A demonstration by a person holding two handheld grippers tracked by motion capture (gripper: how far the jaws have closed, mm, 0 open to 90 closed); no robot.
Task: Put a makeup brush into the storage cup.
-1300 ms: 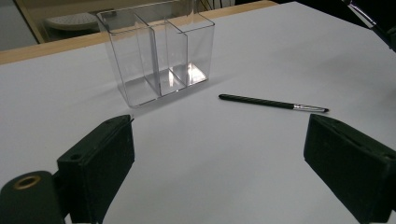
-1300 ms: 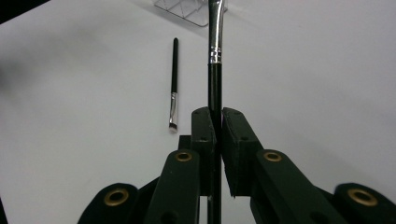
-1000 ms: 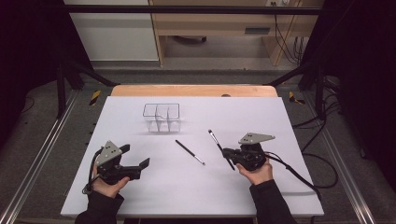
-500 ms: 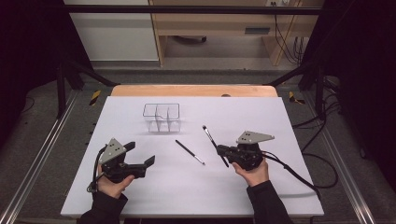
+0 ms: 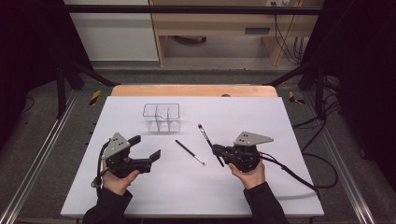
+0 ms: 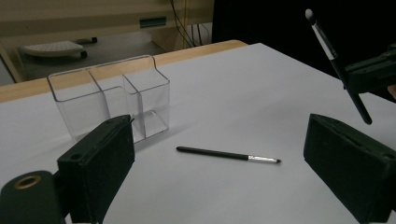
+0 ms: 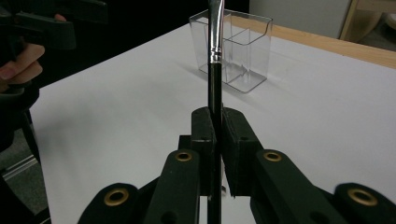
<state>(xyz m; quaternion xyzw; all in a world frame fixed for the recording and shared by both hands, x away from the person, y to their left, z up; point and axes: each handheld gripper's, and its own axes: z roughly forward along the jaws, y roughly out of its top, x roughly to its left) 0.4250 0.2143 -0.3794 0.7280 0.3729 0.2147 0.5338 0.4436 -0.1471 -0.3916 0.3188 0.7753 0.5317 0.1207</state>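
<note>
Brushes are numbering two: the right hand-held gripper (image 5: 217,151) is clamping one makeup brush (image 5: 207,139), while a second brush (image 5: 189,152) is lying on the bench (image 5: 280,121). The left hand-held gripper (image 5: 145,148) is gaping wide beside one clear three-compartment organizer (image 5: 161,117).

organizer (image 5: 161,117) behind brush (image 5: 189,152) | table (image 5: 289,121) under both

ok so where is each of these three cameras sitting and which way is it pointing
High view: above the person's side, looking forward and down on the white table; both forearms, left gripper and right gripper show.
Left gripper view: rides the left gripper, looking between its open jaws at the brush lying flat.
Right gripper view: rides the right gripper, looking along the held brush; the other hand shows.
Shared: the clear organizer appears in both gripper views.
</note>
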